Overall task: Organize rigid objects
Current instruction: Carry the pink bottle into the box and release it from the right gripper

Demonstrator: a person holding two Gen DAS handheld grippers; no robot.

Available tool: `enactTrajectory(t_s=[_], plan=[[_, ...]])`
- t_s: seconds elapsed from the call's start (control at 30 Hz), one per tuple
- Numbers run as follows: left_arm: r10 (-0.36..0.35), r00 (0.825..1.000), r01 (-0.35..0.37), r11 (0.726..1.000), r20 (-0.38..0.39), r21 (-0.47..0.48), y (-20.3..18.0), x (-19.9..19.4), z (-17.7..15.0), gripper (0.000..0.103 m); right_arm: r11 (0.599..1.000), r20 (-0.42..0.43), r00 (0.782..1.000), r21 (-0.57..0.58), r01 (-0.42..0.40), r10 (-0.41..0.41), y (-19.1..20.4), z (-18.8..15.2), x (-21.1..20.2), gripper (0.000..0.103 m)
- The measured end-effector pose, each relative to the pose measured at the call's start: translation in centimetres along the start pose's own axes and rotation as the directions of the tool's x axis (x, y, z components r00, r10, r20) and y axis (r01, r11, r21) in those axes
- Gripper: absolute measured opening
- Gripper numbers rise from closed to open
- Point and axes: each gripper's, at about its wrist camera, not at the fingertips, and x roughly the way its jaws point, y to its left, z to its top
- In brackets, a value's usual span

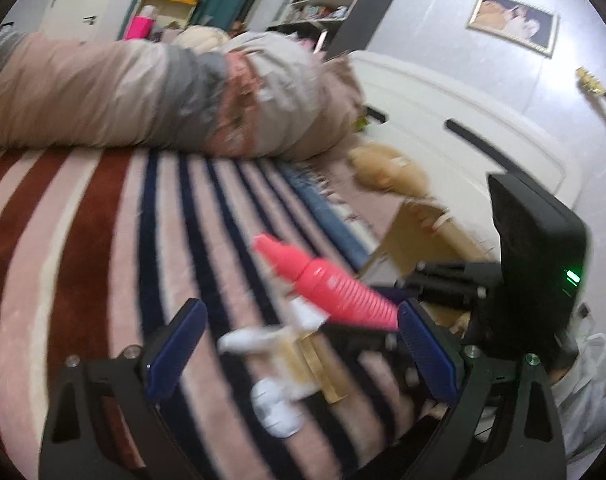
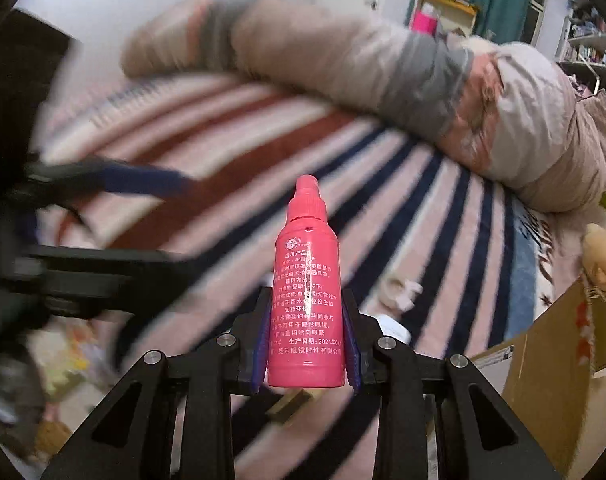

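One pink bottle (image 2: 307,300) stands clamped in the right hand-held gripper (image 2: 307,344), nozzle pointing away, cardboard box (image 2: 543,360) lower right; left hand-held gripper (image 1: 299,352) gapes empty

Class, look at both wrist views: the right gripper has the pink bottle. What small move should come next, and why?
Probably carry the pink bottle toward the open cardboard box at the right edge. The right gripper has its jaws shut on the bottle's lower body, already lifted clear of the striped blanket. The left gripper is open and empty, so it need not help.
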Motion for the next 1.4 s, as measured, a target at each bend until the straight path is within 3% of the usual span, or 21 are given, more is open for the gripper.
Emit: enactTrajectory(t_s=[0.17,0.23,0.43,0.67,0.9,1.1,1.27,1.4], plan=[[-0.113,0.993,0.114,0.993,0.025,-0.021,-3.0,0.5,3.2,0.069,0.996,0.114,0.99,0.007,-0.089,0.088,0.3,0.2,-5.1,0.026],[-0.113,0.993,0.113,0.994,0.031,-0.004,-4.7,0.7,4.2,0.049,0.993,0.163,0.98,0.015,-0.115,0.111,-0.4,0.0,-7.1,0.026],[-0.121,0.991,0.114,0.988,0.061,0.102,-10.8,1.8,6.3,0.038,0.991,0.228,0.969,0.071,-0.109,0.09,-4.1,-1.8,-10.9,0.026],[-0.143,0.99,0.133,0.956,0.018,0.262,-19.3,6.1,8.3,0.03,0.974,0.293,0.955,0.199,-0.107,0.045,-10.5,-5.9,-14.5,0.026],[-0.127,0.985,0.16,0.924,-0.118,0.346,-25.3,13.2,7.9,0.024,0.945,0.242,0.97,0.321,-0.062,-0.019,-16.1,-10.3,-14.8,0.026],[-0.088,0.968,0.166,0.927,-0.236,0.336,-25.9,17.9,6.2,0.024,0.919,0.11,0.993,0.395,-0.005,-0.042,-19.1,-12.9,-12.1,0.028],[-0.044,0.949,0.147,0.938,-0.311,0.315,-25.3,20.4,5.3,0.025,0.903,0.048,0.995,0.426,0.056,-0.084,-19.9,-14.5,-11.2,0.028],[-0.048,0.943,0.155,0.939,-0.329,0.306,-24.8,20.3,5.3,0.04,0.896,0.038,0.995,0.44,0.065,-0.091,-20.2,-14.8,-11.2,0.043]])
